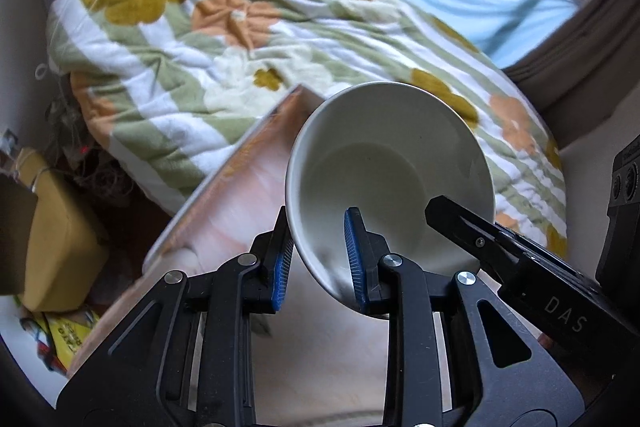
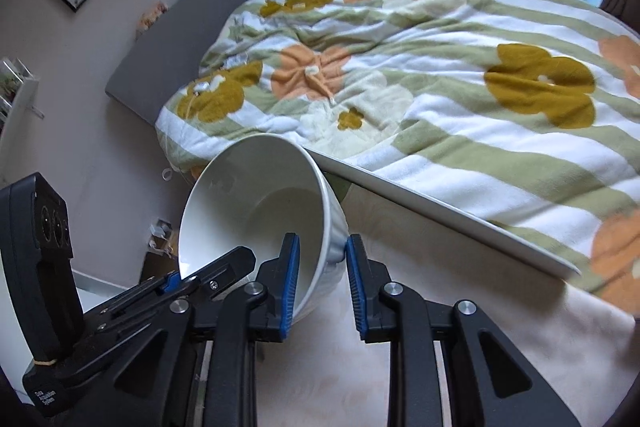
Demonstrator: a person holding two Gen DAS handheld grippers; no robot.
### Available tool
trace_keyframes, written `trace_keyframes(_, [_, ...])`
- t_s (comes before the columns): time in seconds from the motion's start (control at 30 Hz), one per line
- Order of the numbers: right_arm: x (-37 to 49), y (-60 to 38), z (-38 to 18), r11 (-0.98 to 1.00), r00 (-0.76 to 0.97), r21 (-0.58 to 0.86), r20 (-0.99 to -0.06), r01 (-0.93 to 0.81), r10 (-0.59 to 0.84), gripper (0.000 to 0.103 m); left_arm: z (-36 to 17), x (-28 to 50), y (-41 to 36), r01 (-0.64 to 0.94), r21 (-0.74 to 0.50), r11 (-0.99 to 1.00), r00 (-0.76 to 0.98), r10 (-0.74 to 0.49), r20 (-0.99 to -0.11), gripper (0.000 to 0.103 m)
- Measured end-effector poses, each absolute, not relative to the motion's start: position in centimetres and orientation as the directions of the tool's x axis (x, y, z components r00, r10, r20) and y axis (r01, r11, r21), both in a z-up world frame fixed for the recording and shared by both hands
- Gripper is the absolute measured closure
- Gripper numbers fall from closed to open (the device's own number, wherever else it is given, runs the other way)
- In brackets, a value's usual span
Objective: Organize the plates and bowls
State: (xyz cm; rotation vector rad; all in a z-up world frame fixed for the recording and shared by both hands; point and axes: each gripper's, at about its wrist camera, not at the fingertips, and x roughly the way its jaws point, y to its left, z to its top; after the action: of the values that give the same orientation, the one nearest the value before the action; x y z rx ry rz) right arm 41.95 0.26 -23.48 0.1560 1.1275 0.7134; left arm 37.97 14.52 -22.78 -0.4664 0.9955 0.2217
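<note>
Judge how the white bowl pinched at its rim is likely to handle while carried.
The bowl looks glazed and smooth, so it may slip in the right gripper, which clamps only one edge. Hanging tilted, it would probably swing. It seems ceramic: rigid, likely to chip if dropped.

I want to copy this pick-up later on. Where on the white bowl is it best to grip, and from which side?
Grip the rim wall of the white bowl, one pad inside and one outside, coming from the near side. The thin, tilted wall fits between the pads; the body is too wide. The right gripper and the left gripper each pinch it like this.
</note>
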Motion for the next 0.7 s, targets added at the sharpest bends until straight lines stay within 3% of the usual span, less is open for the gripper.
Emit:
trace_keyframes(0.37, [32.0,-12.0,-15.3,0.838,0.388,0.404,-0.753,-0.367,0.532,0.081,-14.9,30.4,1.3,-0.191,-0.296,0.936,0.575,-0.138,-0.806,0.080])
trace_keyframes(0.7, [23.1,-25.3,-14.0,0.908,0.472,0.358,-0.775,-0.217,0.419,0.081,-14.3,24.9,-12.8,0.004,-0.313,0.950,0.511,-0.271,-0.816,0.080])
